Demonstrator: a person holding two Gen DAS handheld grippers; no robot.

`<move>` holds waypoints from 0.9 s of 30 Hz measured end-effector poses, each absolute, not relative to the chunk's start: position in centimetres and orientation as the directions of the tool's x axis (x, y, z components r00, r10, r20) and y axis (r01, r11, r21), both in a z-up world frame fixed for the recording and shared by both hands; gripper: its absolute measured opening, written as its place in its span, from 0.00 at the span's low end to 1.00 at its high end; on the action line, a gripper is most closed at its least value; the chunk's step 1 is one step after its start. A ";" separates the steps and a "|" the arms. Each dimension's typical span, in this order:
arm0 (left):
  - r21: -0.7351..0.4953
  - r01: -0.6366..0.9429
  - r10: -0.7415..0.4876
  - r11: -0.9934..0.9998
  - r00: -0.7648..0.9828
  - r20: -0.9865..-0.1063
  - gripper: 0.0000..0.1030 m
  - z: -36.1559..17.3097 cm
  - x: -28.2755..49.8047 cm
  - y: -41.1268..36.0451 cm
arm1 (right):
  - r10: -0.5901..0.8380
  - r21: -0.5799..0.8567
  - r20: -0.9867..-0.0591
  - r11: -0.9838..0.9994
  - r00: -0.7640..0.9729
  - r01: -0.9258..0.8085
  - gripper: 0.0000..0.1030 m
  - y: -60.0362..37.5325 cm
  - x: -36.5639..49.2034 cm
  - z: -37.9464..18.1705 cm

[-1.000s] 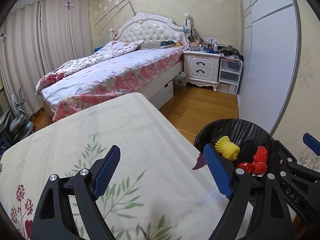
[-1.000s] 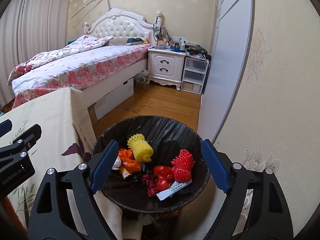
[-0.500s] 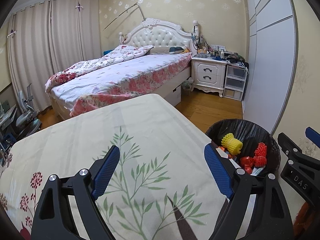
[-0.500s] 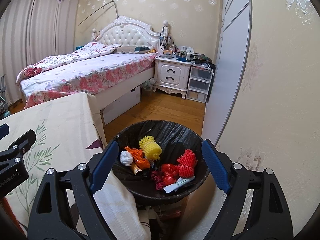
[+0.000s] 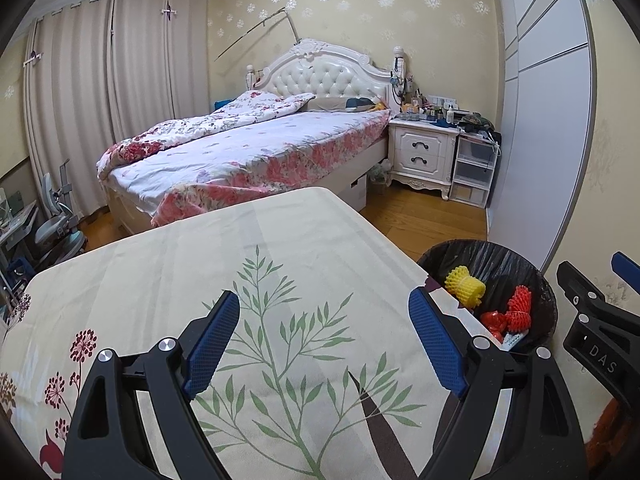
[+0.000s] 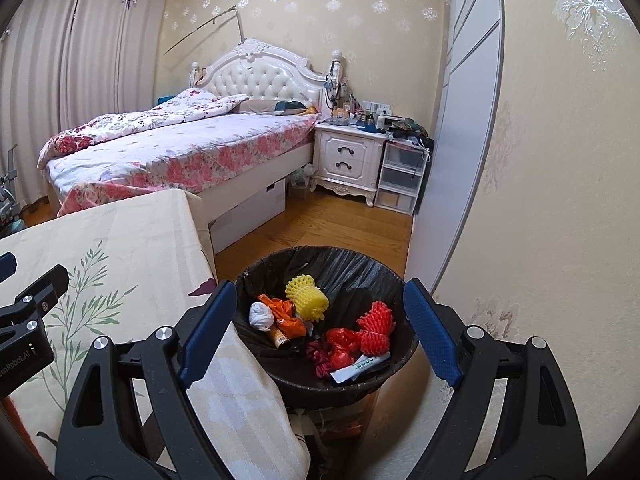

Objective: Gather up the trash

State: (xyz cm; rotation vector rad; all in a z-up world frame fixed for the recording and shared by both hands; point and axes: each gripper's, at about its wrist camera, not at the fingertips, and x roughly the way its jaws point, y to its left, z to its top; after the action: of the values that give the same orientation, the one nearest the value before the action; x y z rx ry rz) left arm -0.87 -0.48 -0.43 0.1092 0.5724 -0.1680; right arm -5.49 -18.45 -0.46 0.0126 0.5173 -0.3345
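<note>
Two claws, left claw (image 5: 324, 340) and right claw (image 6: 316, 332), spread empty beside a round black-lined bin (image 6: 280, 376) holding yellow foam netting (image 6: 306, 300); only the right view shows a white wad (image 6: 260, 316).

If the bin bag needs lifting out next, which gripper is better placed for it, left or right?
Probably right. The right gripper is open and empty with the bin framed between its jaws. The left gripper, also open, faces the tablecloth.
</note>
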 end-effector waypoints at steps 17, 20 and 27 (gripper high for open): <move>0.054 0.188 -0.129 0.981 0.827 -0.547 0.81 -0.4 -1.0 -0.3 | -0.312 -0.072 -0.487 0.945 0.816 0.319 0.81 -18.4 -5.6 -0.4; 0.054 0.188 -0.129 0.981 0.828 -0.546 0.81 -0.4 -1.0 -0.3 | -0.312 -0.073 -0.486 0.945 0.816 0.318 0.81 -18.4 -5.6 -0.4; 0.053 0.188 -0.129 0.981 0.827 -0.547 0.81 -0.4 -1.0 -0.2 | -0.312 -0.072 -0.486 0.945 0.816 0.319 0.81 -18.4 -5.6 -0.4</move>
State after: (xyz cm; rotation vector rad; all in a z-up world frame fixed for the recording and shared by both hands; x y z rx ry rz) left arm -1.03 -0.20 -0.39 0.1057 0.5723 -0.1684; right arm -5.61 -18.38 -0.41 0.0130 0.5156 -0.3366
